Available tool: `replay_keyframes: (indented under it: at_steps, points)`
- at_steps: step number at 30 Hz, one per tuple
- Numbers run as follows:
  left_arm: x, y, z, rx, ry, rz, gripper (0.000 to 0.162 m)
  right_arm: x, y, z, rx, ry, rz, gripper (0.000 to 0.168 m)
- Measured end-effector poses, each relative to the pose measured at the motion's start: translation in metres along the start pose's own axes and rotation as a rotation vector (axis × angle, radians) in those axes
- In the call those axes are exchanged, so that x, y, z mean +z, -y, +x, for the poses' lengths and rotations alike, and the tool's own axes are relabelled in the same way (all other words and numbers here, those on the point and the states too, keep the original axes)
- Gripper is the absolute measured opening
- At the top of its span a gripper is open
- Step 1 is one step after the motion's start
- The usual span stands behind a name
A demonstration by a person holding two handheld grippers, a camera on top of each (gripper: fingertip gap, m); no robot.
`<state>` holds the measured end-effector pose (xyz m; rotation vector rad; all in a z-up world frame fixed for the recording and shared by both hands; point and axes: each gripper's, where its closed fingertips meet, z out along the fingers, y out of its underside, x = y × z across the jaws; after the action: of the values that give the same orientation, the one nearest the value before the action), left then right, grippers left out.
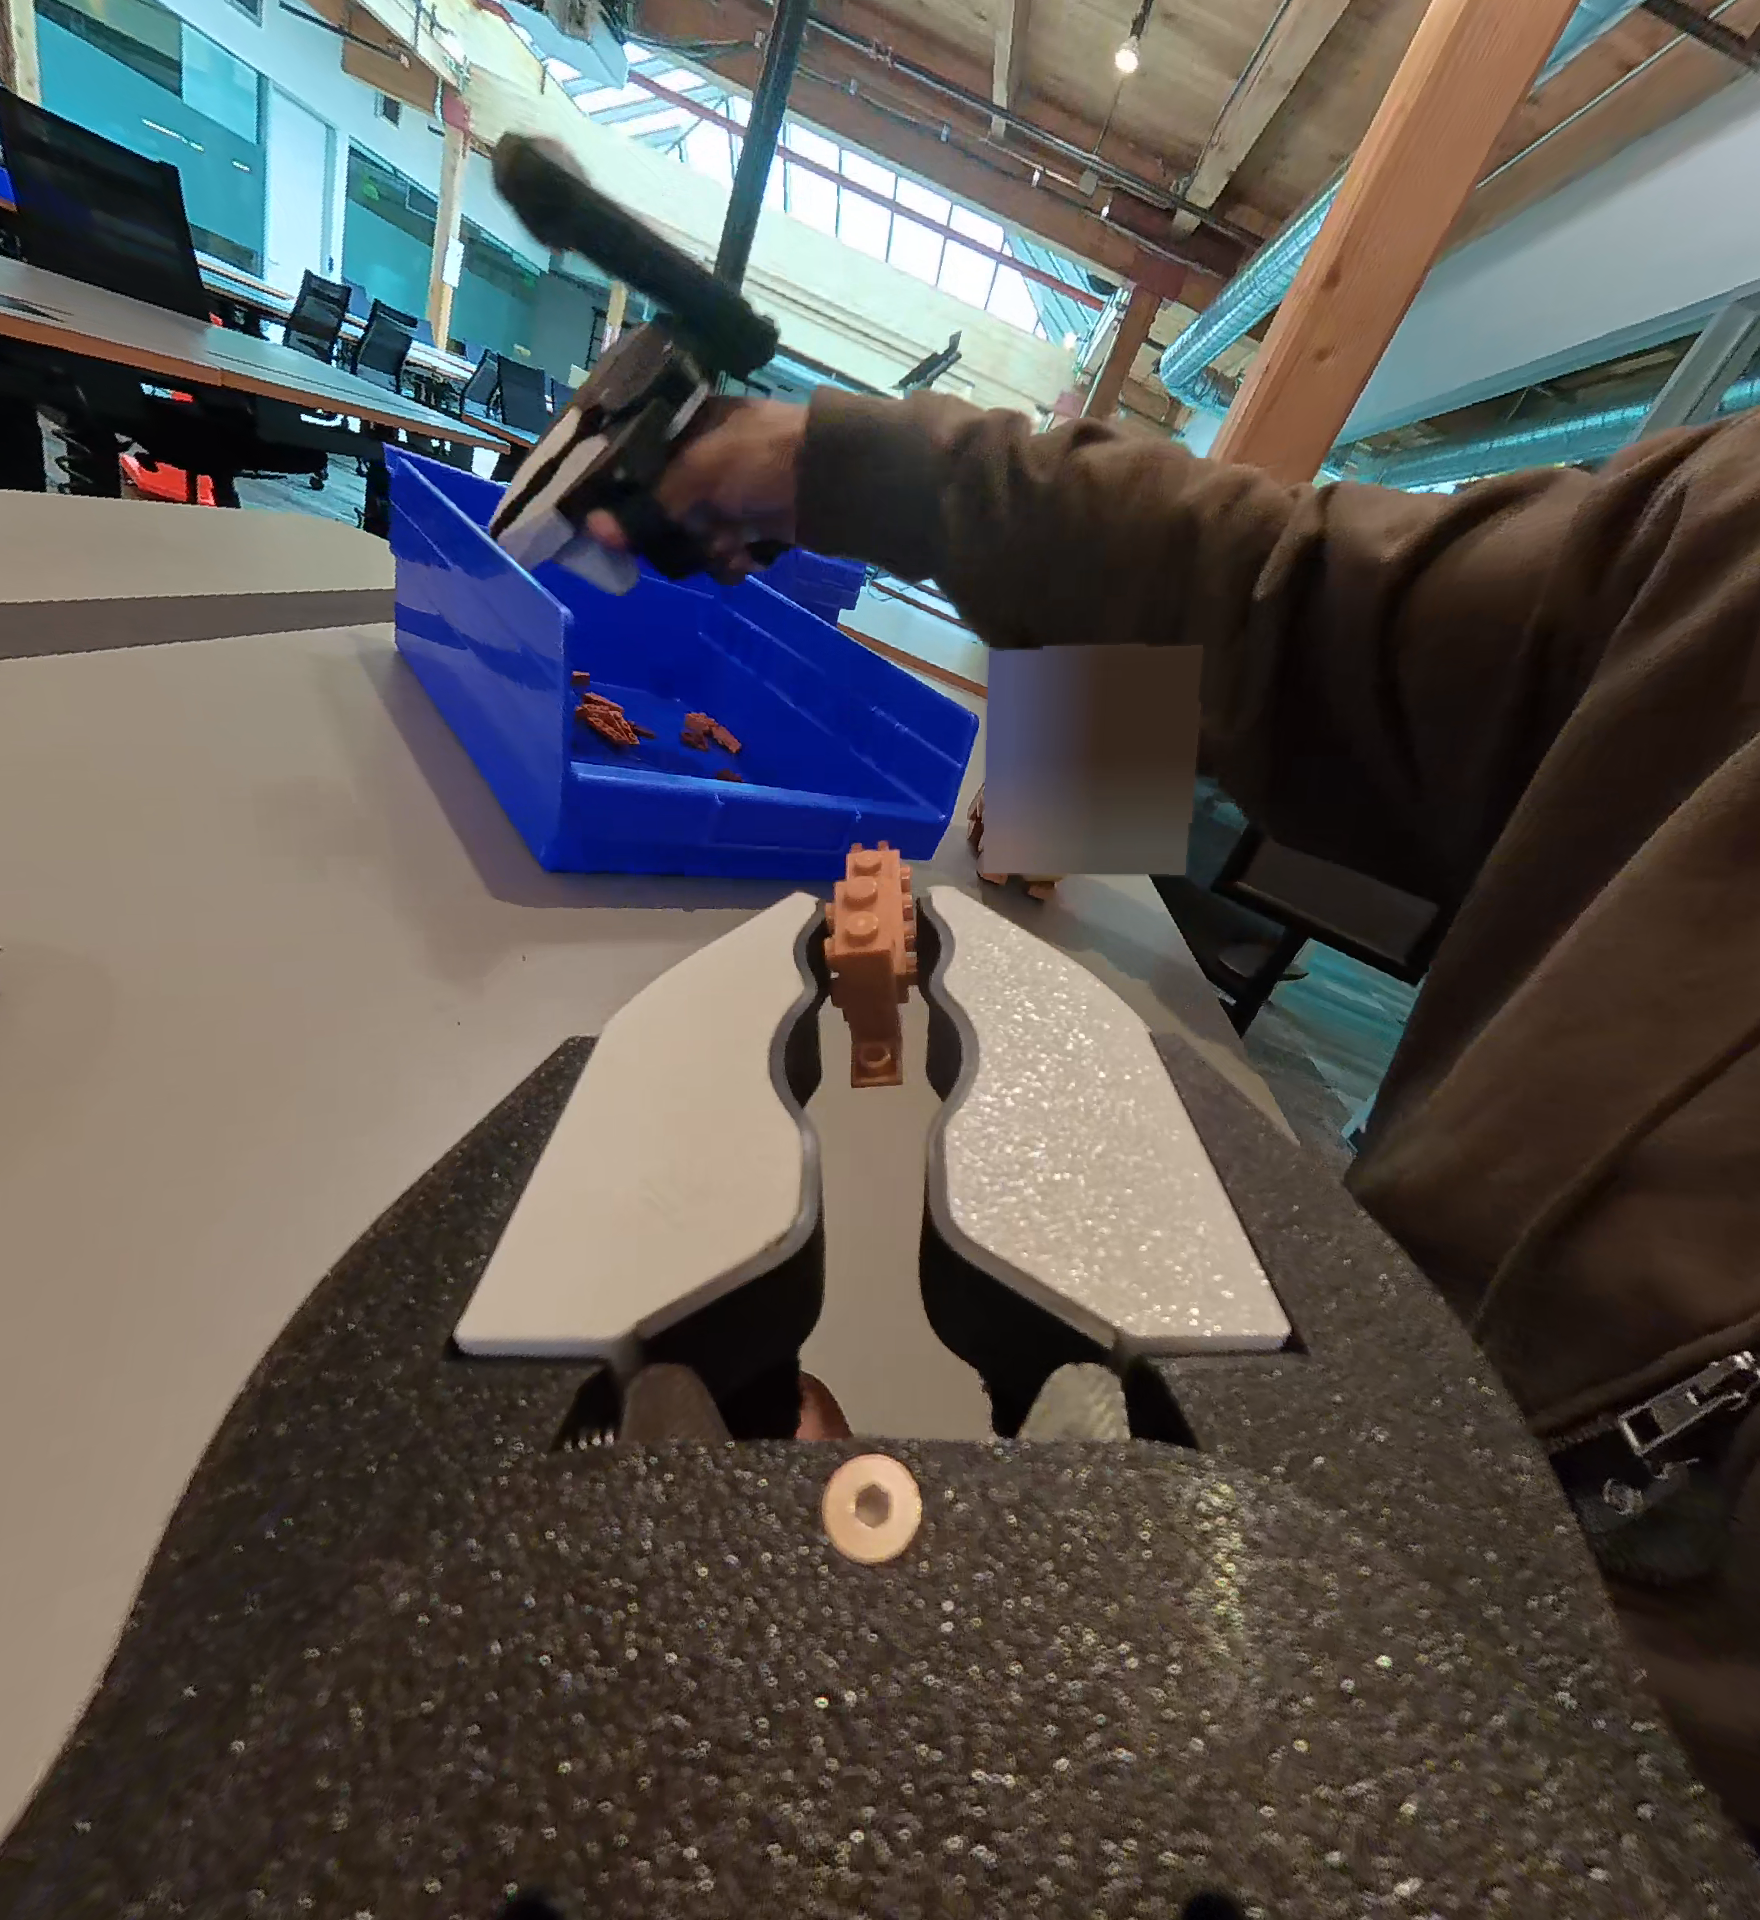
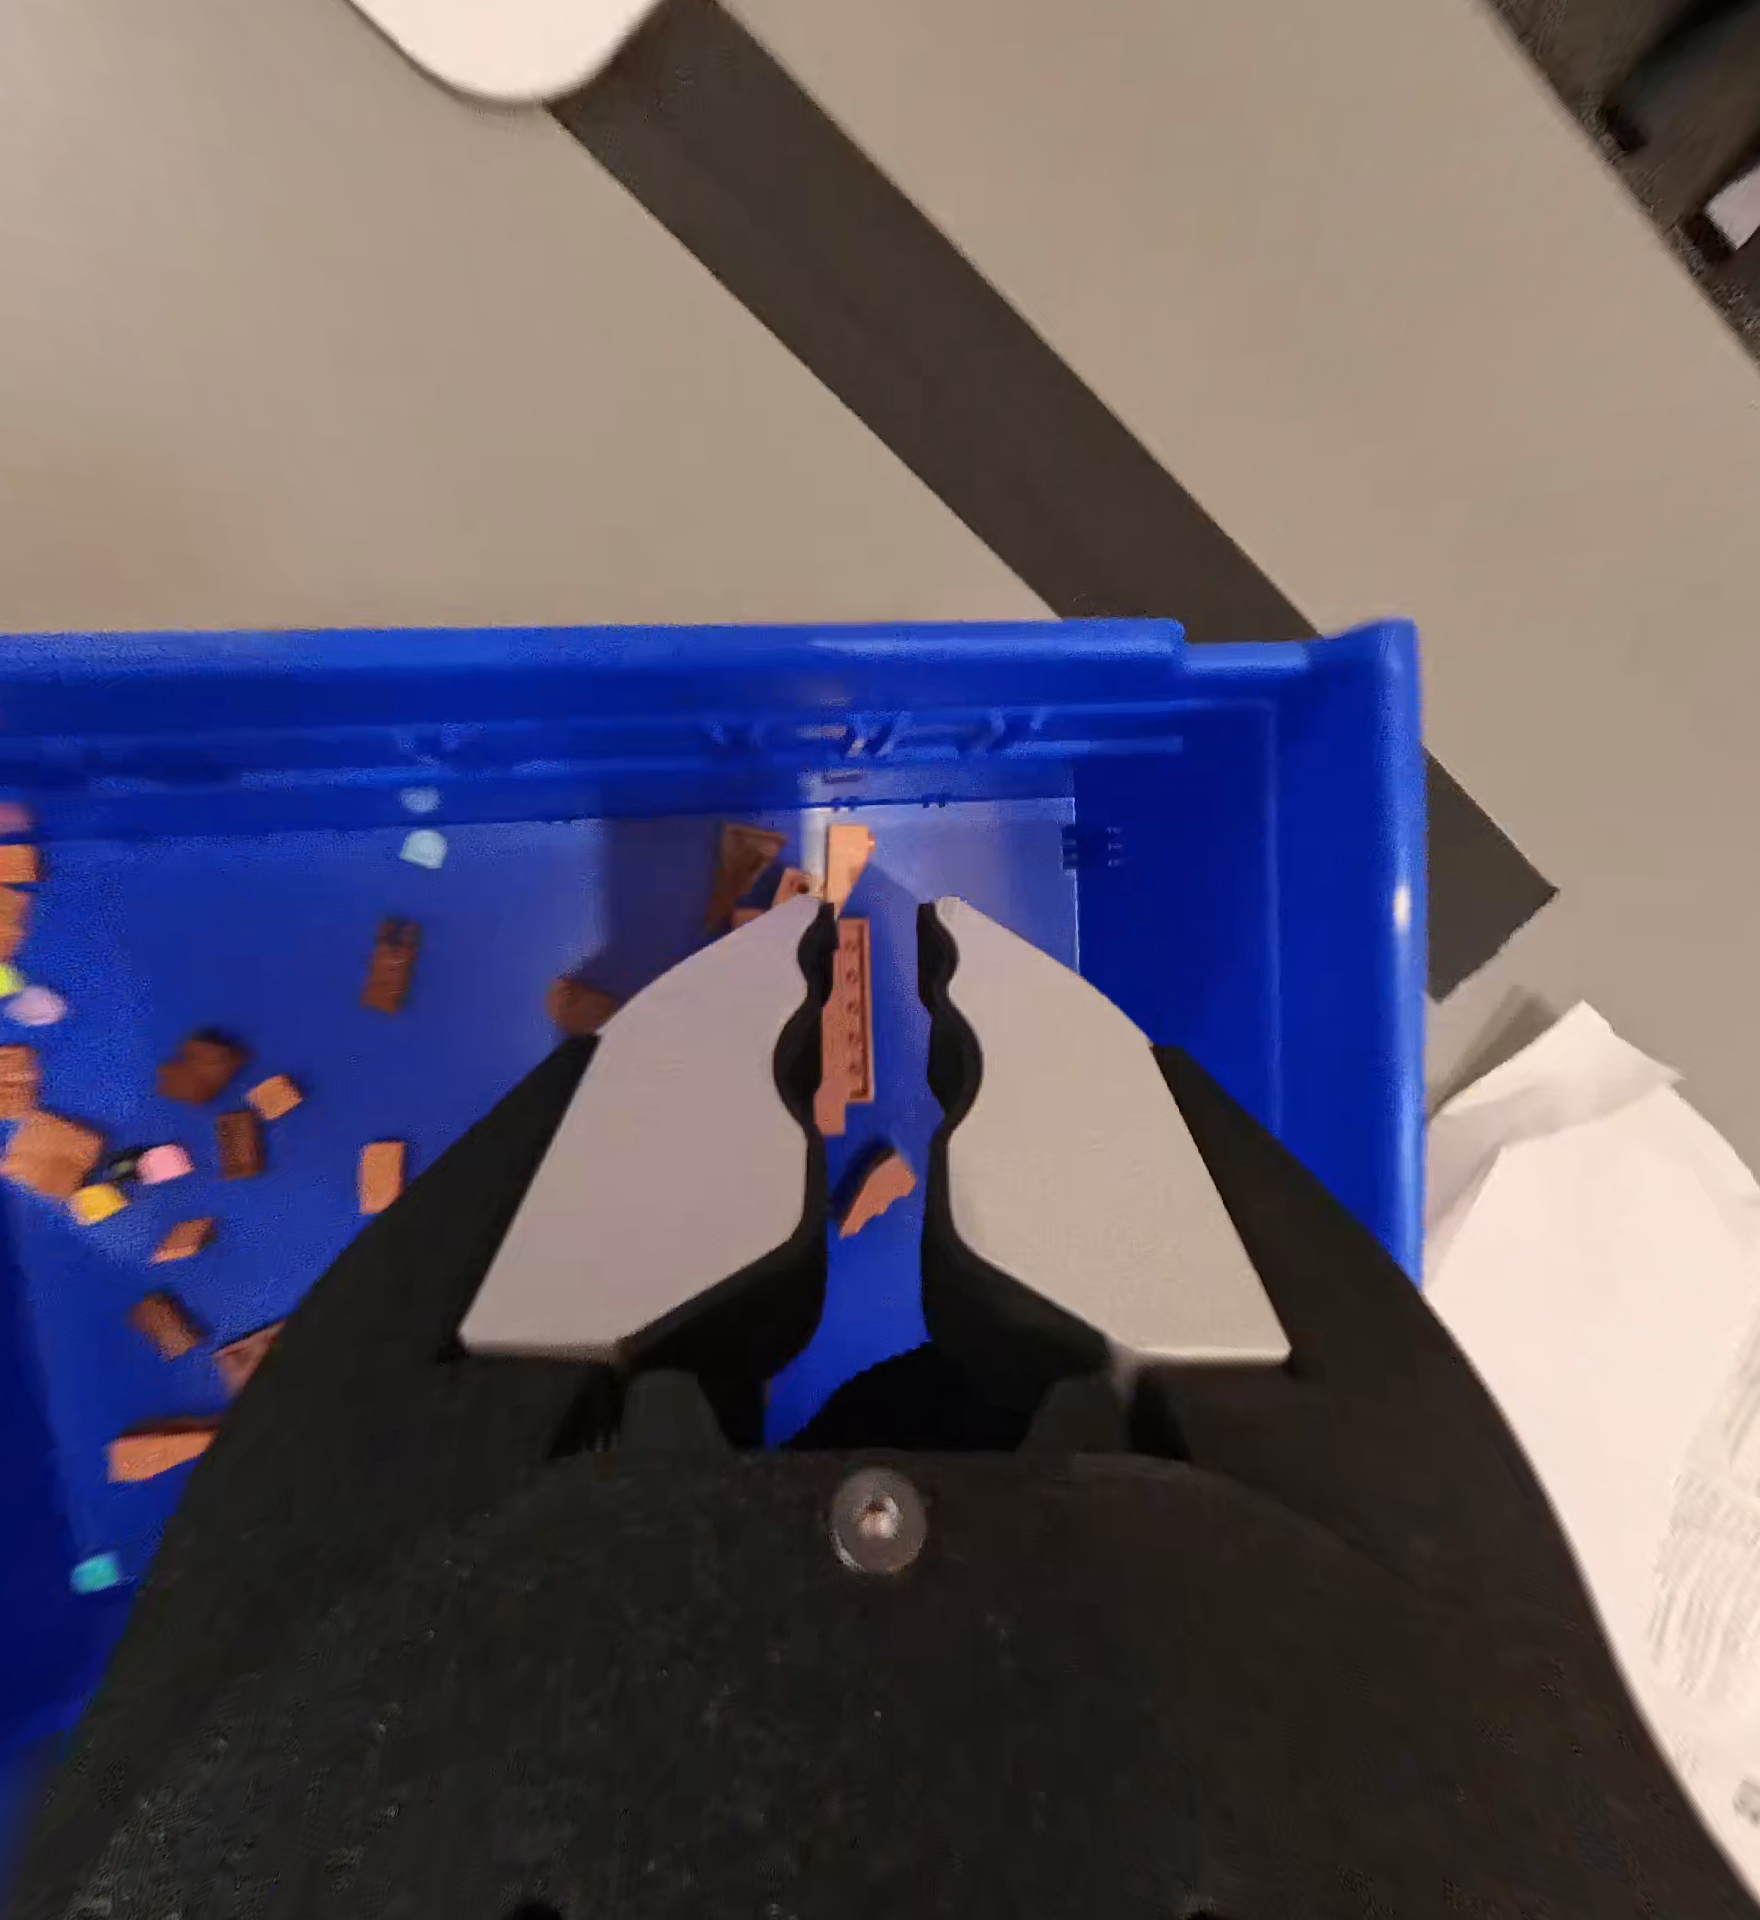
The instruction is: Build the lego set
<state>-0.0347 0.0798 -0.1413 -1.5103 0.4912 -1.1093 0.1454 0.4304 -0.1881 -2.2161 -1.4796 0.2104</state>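
Observation:
My left gripper (image 1: 871,906) is shut on a small brown lego assembly (image 1: 868,961) and holds it just above the grey table (image 1: 232,935). A blue bin (image 1: 751,821) stands beyond it with loose brown pieces (image 1: 608,719) inside. My right gripper (image 2: 873,909) hovers over the bin (image 2: 1375,935), its jaws a little apart. A long brown plate (image 2: 848,1023) lies between its fingers, next to the left one, with blue floor showing on its other side. The right gripper also shows in the left wrist view (image 1: 564,530), held by a hand above the bin's far end.
Several loose brown and a few coloured pieces (image 2: 201,1070) lie on the bin floor to the left. White printed paper (image 2: 1634,1455) lies right of the bin. A dark strip (image 2: 959,364) crosses the table. A person's brown sleeve (image 1: 1375,644) fills the right side. The grippers' ends are close to 40 cm from one another.

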Motion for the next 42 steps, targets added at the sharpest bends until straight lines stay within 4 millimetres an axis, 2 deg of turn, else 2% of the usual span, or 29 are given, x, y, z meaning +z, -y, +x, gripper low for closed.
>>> replay_keyframes:
  at_steps: [4,8,10,15,17,19,22,25,27,29,31,34,36,39,41,42]
  points:
    - [-0.001,0.001,-0.003,-0.023,-0.001,0.008,0.015,0.038,-0.006,-0.003,-0.039,0.043,-0.097,0.014]
    - [0.0,0.0,-0.002,-0.022,-0.004,-0.002,0.015,0.053,-0.011,0.003,-0.016,0.076,-0.107,0.013]
    - [0.0,0.0,-0.002,-0.023,-0.006,-0.004,0.015,0.055,-0.011,0.005,0.005,0.098,-0.104,0.015]
    - [-0.001,0.001,-0.004,-0.035,-0.005,0.007,0.015,0.053,-0.01,-0.005,0.013,0.157,-0.081,0.018]
    - [-0.001,0.001,-0.004,-0.034,-0.004,0.004,0.015,0.056,-0.019,-0.005,0.001,0.143,-0.12,0.018]
    - [-0.001,0.001,-0.003,-0.031,-0.002,0.003,0.015,0.058,-0.019,-0.006,-0.011,0.137,-0.11,0.01]
    - [-0.001,0.001,-0.004,-0.031,0.001,0.007,0.015,0.057,-0.02,-0.006,-0.024,0.107,-0.124,0.01]
    - [-0.002,0.002,-0.004,-0.026,0.005,0.011,0.015,0.045,-0.021,-0.009,-0.087,0.061,-0.135,0.009]
    - [-0.002,0.0,-0.005,-0.02,0.016,-0.004,0.015,0.024,-0.015,-0.017,-0.11,0.03,-0.111,0.009]
    - [-0.001,-0.004,-0.007,-0.021,0.031,-0.035,0.015,-0.007,-0.005,-0.036,-0.163,-0.003,-0.064,0.009]
    - [0.0,-0.008,-0.007,-0.018,0.038,-0.065,0.015,-0.04,0.008,-0.072,-0.224,-0.013,-0.003,0.009]
    - [0.001,-0.013,-0.006,-0.018,0.043,-0.103,0.015,-0.083,0.024,-0.15,-0.34,0.008,0.108,0.009]
    - [0.002,-0.016,-0.003,-0.01,0.037,-0.125,0.015,-0.101,0.031,-0.207,-0.429,0.031,0.183,0.009]
    - [0.003,-0.027,0.0,0.011,0.031,-0.208,0.015,-0.102,0.031,-0.277,-0.51,0.069,0.266,0.009]
    - [0.002,-0.039,0.001,0.051,0.036,-0.303,0.015,-0.083,0.021,-0.31,-0.552,0.076,0.276,0.009]
    - [0.0,-0.046,0.0,0.085,0.053,-0.354,0.015,-0.07,0.015,-0.32,-0.578,0.058,0.269,0.009]
